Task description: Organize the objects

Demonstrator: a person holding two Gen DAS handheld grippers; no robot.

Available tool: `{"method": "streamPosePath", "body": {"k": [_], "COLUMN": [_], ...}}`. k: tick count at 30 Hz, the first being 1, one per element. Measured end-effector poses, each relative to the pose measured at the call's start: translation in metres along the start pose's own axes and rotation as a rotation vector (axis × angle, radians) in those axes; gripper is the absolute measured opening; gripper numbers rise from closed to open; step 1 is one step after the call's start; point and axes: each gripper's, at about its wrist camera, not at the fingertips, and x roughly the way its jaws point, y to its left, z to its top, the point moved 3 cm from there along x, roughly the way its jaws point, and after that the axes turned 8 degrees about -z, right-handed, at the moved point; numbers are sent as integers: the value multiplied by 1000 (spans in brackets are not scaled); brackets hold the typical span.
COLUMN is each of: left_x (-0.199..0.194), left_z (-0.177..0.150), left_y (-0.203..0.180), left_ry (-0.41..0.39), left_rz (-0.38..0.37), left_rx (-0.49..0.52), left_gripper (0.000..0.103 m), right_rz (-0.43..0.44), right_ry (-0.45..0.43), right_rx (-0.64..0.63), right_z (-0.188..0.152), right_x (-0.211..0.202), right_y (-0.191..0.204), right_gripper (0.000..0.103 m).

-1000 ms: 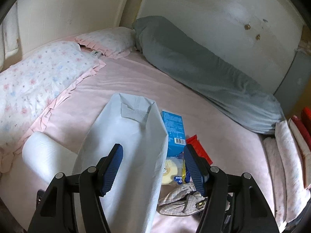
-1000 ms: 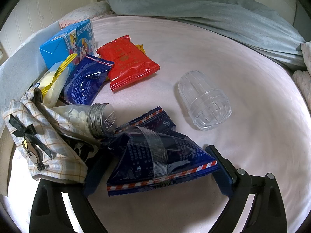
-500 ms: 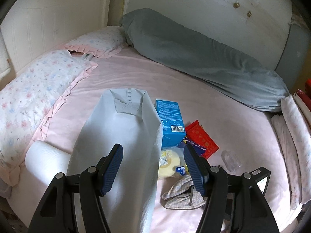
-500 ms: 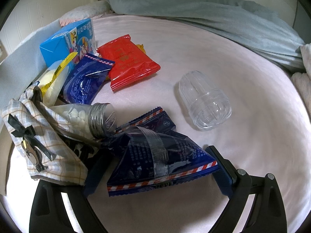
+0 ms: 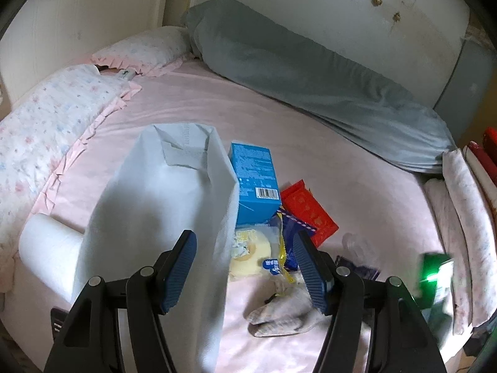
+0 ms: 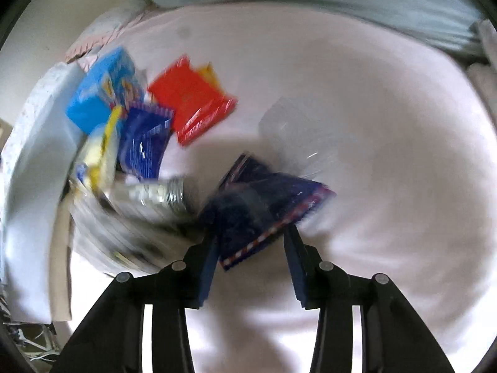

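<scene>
My left gripper [image 5: 243,242] hovers open over the mouth of a white paper bag [image 5: 161,205]; the bag's right wall runs between its fingers without touching the pads. Right of the bag lie a blue box [image 5: 254,180], a red packet [image 5: 307,211], a yellow-white wrapped roll [image 5: 248,255] and a checked cloth pouch [image 5: 282,314]. The right wrist view is blurred by motion. There my right gripper [image 6: 251,242] is closing its jaws on a dark blue snack packet [image 6: 264,199], which sits pinched between the pads. A metal-lidded jar [image 6: 161,192] and a clear plastic cup [image 6: 295,130] lie close by.
Everything rests on a pink bed sheet [image 5: 357,186]. A long grey bolster [image 5: 310,71] lies along the far wall and floral pillows [image 5: 46,118] on the left. A white roll [image 5: 46,248] sits left of the bag, folded bedding [image 5: 466,217] at the right edge.
The right jaws have come in from wide apart onto the dark blue packet and the gripper has risen from the bed. The left gripper has drifted, bringing more of the bed into view.
</scene>
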Motion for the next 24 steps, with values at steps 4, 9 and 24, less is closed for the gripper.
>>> {"method": "streamPosePath", "body": {"k": [4,9,24], "left_x": [3,2,5], "left_z": [0,0,-7], "left_y": [-5,-18,2], "left_ry": [-2,-23,74], "left_rz": [-12,35,183], "left_rx": [1,64,63], "left_gripper": [62,62,62], "right_rz": [13,273,236], "right_ry": [-230,-637,24], "right_rx": [54,324,569], "right_z": [25,67,49], "right_x": [-85,-213,-64], "right_y": [-11,-18,11], "right_gripper": [41,94,44]}}
